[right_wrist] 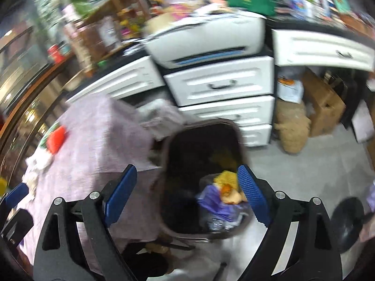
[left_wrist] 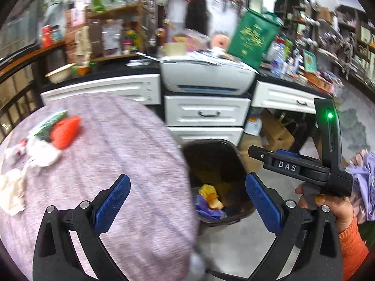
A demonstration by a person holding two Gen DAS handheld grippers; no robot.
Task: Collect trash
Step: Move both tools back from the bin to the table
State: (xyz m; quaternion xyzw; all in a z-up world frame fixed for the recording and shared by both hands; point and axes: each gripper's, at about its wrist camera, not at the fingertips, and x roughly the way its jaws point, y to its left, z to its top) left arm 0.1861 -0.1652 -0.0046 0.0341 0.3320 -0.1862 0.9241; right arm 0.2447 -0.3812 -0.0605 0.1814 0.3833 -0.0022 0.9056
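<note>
A dark trash bin (left_wrist: 236, 154) stands on the floor beside the purple-clothed table (left_wrist: 112, 164); it holds yellow, orange and purple trash (left_wrist: 211, 199). On the table's left lie an orange-red wrapper (left_wrist: 65, 131), white crumpled tissues (left_wrist: 39, 152) and a cream paper (left_wrist: 11, 192). My left gripper (left_wrist: 187, 196) is open and empty over the table edge and bin. My right gripper (right_wrist: 187, 187) is open and empty above the bin (right_wrist: 185, 135), with the trash (right_wrist: 225, 196) below it. The right gripper's body (left_wrist: 304, 164) shows in the left wrist view. The wrapper (right_wrist: 56, 138) also shows in the right wrist view.
White drawers (left_wrist: 206, 112) and a white printer (left_wrist: 206, 75) stand behind the bin. A green bag (left_wrist: 253, 35) sits on the cluttered counter. Cardboard boxes (right_wrist: 323, 105) and a tan sack (right_wrist: 293, 128) lie on the grey floor under the desk.
</note>
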